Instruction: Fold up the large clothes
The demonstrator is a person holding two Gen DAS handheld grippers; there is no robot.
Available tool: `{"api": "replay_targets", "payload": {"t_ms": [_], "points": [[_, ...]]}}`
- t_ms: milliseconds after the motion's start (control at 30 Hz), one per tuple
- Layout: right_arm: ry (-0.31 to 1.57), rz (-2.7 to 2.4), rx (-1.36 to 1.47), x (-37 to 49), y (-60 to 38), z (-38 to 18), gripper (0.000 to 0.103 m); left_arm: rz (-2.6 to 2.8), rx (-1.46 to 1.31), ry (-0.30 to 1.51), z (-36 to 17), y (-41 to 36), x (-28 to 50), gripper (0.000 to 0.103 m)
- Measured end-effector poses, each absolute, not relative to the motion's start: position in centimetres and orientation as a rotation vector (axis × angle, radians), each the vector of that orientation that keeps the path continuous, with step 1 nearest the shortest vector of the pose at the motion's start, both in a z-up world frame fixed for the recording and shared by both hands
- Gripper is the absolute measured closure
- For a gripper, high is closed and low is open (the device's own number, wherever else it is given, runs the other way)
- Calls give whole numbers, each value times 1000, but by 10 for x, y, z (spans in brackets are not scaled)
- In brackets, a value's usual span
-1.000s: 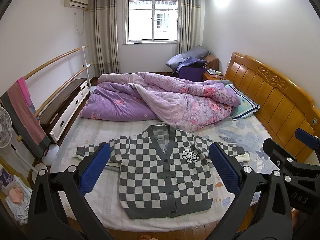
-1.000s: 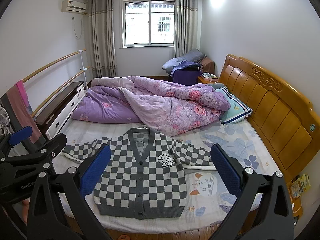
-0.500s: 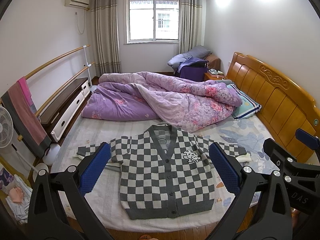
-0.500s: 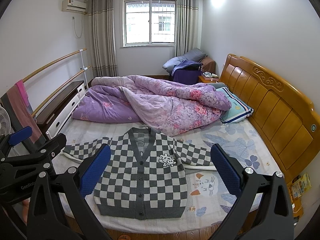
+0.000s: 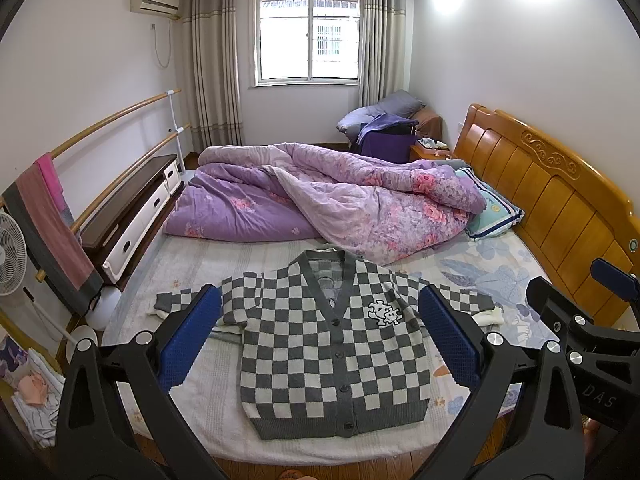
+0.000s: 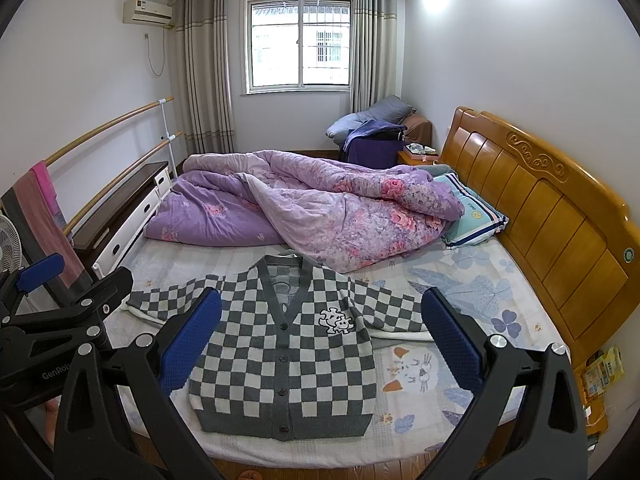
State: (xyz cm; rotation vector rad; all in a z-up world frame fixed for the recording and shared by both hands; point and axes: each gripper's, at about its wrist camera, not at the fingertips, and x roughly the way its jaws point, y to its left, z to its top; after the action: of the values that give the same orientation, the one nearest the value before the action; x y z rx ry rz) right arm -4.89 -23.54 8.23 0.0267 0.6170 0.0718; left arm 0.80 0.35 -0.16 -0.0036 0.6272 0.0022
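A grey and white checkered cardigan (image 5: pixel 332 344) lies flat and buttoned on the near part of the bed, both sleeves spread sideways. It also shows in the right wrist view (image 6: pixel 284 360). My left gripper (image 5: pixel 320 336) is open and empty, held above the bed's near edge in front of the cardigan. My right gripper (image 6: pixel 322 336) is open and empty too, at about the same distance. Each gripper's body shows at the edge of the other's view.
A bunched purple floral quilt (image 5: pixel 328 204) covers the far half of the bed. A pillow (image 5: pixel 490 210) lies by the wooden headboard (image 5: pixel 560 200) on the right. A low cabinet (image 5: pixel 132 208), wooden rails and a fan (image 5: pixel 10 256) stand on the left.
Both views have shifted very slightly; the cardigan and the grippers' jaws stay as they were.
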Motion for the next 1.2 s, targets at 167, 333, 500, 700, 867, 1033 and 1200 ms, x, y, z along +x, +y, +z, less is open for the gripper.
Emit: {"api": "replay_targets", "payload": {"t_ms": [167, 333, 500, 700, 867, 1033, 1200], "points": [[620, 70, 27, -48, -231, 79, 7, 3, -5, 628, -1, 5, 7, 5], [625, 68, 26, -46, -224, 77, 7, 2, -5, 631, -1, 5, 7, 5], [629, 71, 29, -45, -223, 75, 7, 3, -5, 633, -2, 7, 7, 5], [629, 71, 28, -45, -222, 75, 7, 3, -7, 636, -4, 8, 7, 5], [629, 71, 30, -45, -224, 75, 7, 2, -4, 633, -4, 8, 7, 5], [629, 71, 31, -45, -223, 75, 7, 1, -6, 635, -7, 10, 6, 5], [630, 72, 31, -44, -224, 75, 7, 2, -5, 636, -6, 10, 7, 5]]}}
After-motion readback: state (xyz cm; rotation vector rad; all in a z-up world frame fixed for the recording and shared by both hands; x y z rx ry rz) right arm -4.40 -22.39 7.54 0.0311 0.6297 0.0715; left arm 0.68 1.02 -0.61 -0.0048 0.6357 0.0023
